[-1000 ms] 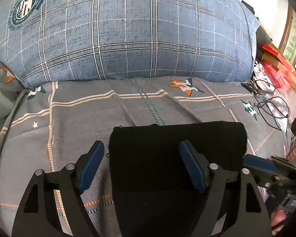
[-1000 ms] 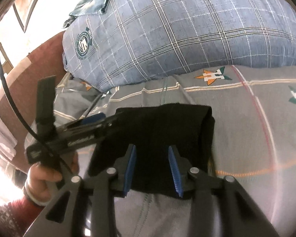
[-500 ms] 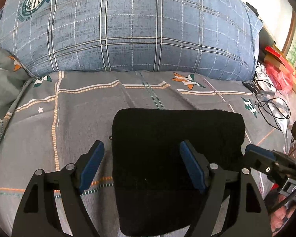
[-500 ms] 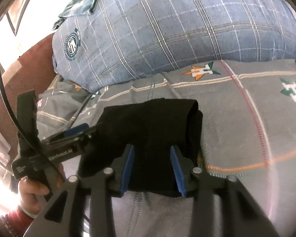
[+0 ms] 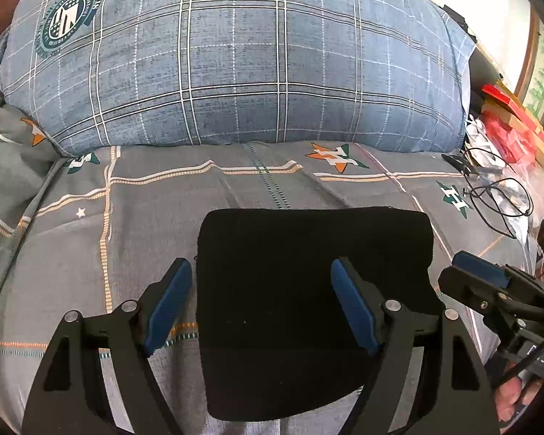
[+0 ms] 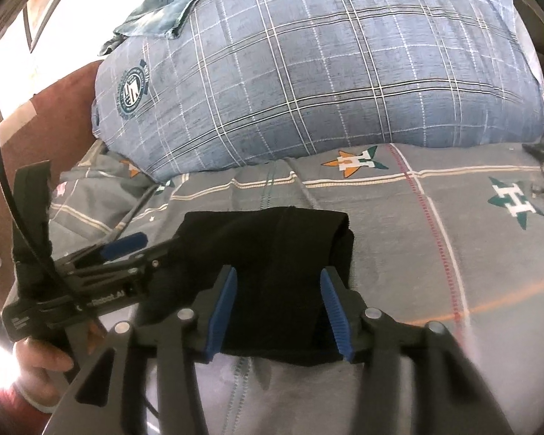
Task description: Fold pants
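The left gripper is held wide open above the bed, and nothing is gripped by it. Its blue pads are seen on either side of the near left corner of the folded black pants: one pad is set over the bare sheet just left of the cloth, the other over the cloth itself. Whether the pads touch the fabric cannot be told.

The right gripper is seen about half open, its jaws having just been opening. The near right part of the pants lies between and beyond its fingers, but the pads are not pressed on it. From this side a thicker fold is seen along the right edge of the bundle.

The pants lie as a compact dark rectangle directly ahead of both grippers, flat on the grey patterned sheet. Beyond them a large blue checked pillow is propped across the far side of the bed. Past the right gripper, a tangle of black cable and red packets are seen at the bed's edge.

The near edge of the pants is hidden behind the gripper arms in both views. The layers cannot be counted in the black cloth. Only parts of the hands are seen at the frame edges
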`<move>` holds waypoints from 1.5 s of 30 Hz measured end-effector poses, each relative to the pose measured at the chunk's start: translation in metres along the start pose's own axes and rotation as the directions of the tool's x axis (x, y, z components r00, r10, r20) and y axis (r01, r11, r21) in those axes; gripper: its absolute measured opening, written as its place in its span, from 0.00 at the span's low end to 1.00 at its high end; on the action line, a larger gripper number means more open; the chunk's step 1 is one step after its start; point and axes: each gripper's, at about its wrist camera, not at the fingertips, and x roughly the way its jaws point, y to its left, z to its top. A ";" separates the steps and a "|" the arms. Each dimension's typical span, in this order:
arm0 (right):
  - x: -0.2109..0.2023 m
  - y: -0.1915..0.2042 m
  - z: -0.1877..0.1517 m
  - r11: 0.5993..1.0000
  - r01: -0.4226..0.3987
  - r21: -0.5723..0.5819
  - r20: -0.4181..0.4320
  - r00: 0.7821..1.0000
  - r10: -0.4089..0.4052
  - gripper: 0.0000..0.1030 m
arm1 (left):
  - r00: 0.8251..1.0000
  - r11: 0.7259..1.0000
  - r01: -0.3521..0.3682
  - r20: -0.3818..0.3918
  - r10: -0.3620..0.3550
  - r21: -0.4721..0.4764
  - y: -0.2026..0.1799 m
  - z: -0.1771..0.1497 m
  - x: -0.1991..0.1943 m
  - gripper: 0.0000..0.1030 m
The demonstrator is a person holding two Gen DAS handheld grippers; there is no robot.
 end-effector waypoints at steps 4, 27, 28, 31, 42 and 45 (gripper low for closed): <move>0.004 -0.001 0.000 1.000 0.022 0.002 0.006 1.000 -0.022 0.52 | 1.000 1.000 -0.021 0.010 0.021 0.010 -0.001 -0.001 -0.002 0.77; 0.010 -0.001 0.003 0.994 0.106 -0.019 0.015 0.994 -0.106 0.67 | 1.000 0.998 -0.002 0.025 0.004 -0.067 0.016 -0.008 -0.012 0.81; 0.009 -0.002 0.003 0.994 0.105 -0.020 0.017 0.994 -0.105 0.67 | 1.000 0.998 -0.002 0.024 0.003 -0.066 0.016 -0.009 -0.012 0.81; 0.009 -0.005 0.002 0.994 0.106 -0.022 0.016 0.994 -0.105 0.69 | 1.000 0.998 0.003 0.027 -0.001 -0.063 0.014 -0.009 -0.012 0.81; 0.010 -0.019 0.001 0.991 0.131 -0.023 0.005 0.991 -0.131 0.69 | 0.998 0.995 0.054 0.021 -0.053 -0.086 0.021 -0.011 -0.009 0.81; 0.014 -0.027 0.002 0.991 0.125 -0.037 -0.010 0.992 -0.126 0.69 | 0.998 0.995 0.063 -0.004 -0.064 -0.079 0.023 -0.007 -0.001 0.81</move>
